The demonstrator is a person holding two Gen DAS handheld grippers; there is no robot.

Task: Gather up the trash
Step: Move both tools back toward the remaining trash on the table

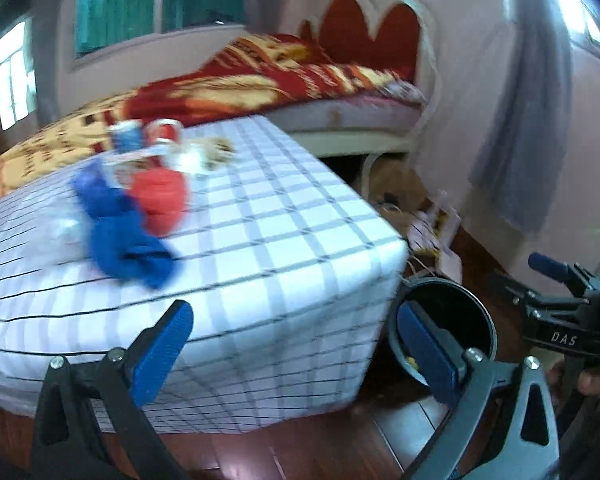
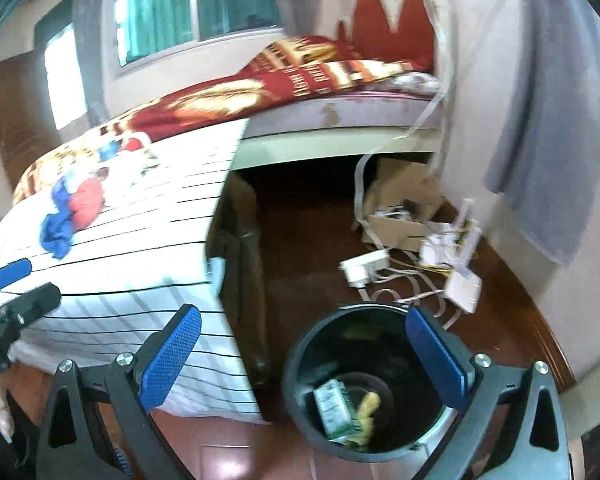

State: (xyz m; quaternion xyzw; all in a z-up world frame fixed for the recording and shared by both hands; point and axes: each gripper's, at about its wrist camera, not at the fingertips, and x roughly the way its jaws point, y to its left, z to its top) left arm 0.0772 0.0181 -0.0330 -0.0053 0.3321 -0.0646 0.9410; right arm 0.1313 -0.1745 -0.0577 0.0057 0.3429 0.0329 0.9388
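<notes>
Right wrist view: my right tongs [image 2: 300,356] hang spread wide and empty over the bin [image 2: 300,364], a green carton [image 2: 332,408] and yellow scrap [image 2: 368,406] already inside. My left tongs [image 1: 296,352] gape empty too. Left to collect: two cans [image 1: 144,136] standing upright and crumpled wrappers [image 1: 132,216] heaped on the checked counter [image 1: 300,240], lying every which way.

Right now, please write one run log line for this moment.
left gripper: open, empty | right gripper: open, above trash bin | bin holds green carton | cans on table
</notes>
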